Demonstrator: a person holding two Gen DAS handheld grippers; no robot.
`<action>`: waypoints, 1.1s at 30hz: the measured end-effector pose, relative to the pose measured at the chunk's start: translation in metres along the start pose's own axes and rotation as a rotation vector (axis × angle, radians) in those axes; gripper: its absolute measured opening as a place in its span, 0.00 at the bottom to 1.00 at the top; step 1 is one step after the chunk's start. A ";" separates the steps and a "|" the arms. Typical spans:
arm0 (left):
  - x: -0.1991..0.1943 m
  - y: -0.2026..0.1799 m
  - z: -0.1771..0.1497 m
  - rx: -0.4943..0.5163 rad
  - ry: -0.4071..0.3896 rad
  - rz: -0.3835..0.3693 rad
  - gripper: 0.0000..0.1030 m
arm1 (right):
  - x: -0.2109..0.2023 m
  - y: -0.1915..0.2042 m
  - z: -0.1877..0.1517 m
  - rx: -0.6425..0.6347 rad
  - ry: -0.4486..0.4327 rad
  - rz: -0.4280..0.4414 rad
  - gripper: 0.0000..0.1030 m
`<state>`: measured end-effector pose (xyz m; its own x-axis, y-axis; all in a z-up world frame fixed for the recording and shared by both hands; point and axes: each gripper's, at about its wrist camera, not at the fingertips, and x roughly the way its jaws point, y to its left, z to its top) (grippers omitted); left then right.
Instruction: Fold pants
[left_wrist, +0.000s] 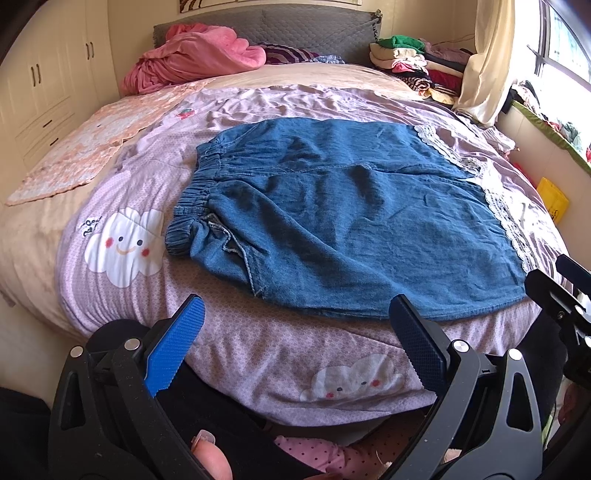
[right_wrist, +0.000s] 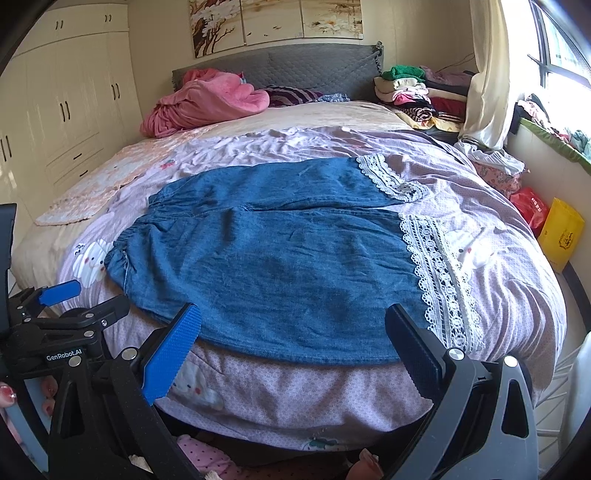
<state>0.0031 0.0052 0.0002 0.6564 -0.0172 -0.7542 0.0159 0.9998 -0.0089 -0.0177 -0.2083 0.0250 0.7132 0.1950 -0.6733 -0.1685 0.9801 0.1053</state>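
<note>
Lying flat on the bed (left_wrist: 258, 343): denim pants (left_wrist: 351, 221), unfolded.
Left gripper (left_wrist: 295, 325) released; right gripper (right_wrist: 293, 325) released; neither touches cloth.

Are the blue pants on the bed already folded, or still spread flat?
Spread flat. The blue pants show both legs side by side, waistband left, lace hems right; no fold is visible.

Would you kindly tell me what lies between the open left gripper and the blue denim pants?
Only bare lilac bedcover separates the left gripper from the blue denim pants, seen in the left wrist view.
</note>
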 end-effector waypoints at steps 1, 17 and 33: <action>0.002 0.001 0.001 0.001 0.002 -0.004 0.91 | 0.003 0.000 0.002 -0.004 0.003 0.011 0.96; 0.063 0.053 0.084 0.002 0.025 0.037 0.91 | 0.085 0.005 0.094 -0.087 0.069 0.177 0.96; 0.184 0.131 0.185 0.010 0.096 0.040 0.91 | 0.224 0.030 0.203 -0.292 0.182 0.272 0.96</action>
<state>0.2658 0.1316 -0.0183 0.5818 0.0241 -0.8130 -0.0010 0.9996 0.0289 0.2747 -0.1276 0.0259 0.4888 0.4090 -0.7706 -0.5379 0.8367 0.1029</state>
